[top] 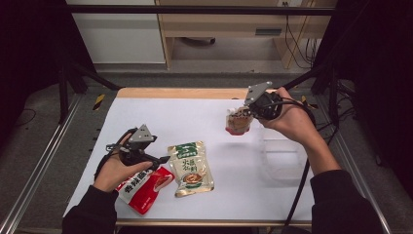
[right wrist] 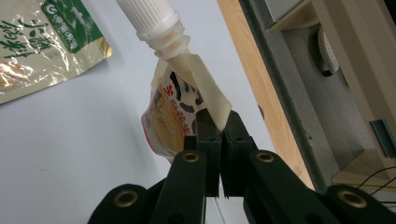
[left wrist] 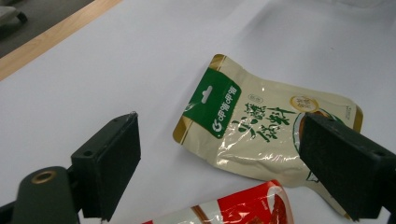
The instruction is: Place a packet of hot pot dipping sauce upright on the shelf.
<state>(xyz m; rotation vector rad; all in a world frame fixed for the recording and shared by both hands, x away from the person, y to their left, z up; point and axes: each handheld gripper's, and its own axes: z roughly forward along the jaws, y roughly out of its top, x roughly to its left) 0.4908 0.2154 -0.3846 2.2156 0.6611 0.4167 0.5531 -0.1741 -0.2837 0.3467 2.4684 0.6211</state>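
Spouted pouch (top: 238,121) hangs pinched by its edge in my right tool (top: 250,113), lifted off the bench (top: 195,117) beside a clear bin (top: 282,156), while my left tool (top: 160,160) gapes empty over the green-topped sachet (top: 191,168).

Each hand-held gripper, left (top: 163,159) and right (top: 245,113), is showing black jaws with flat pads, brass-coloured pivot screws, a grey three-cornered top plate and a trailing black cable; the person is wearing dark long sleeves (top: 336,204).
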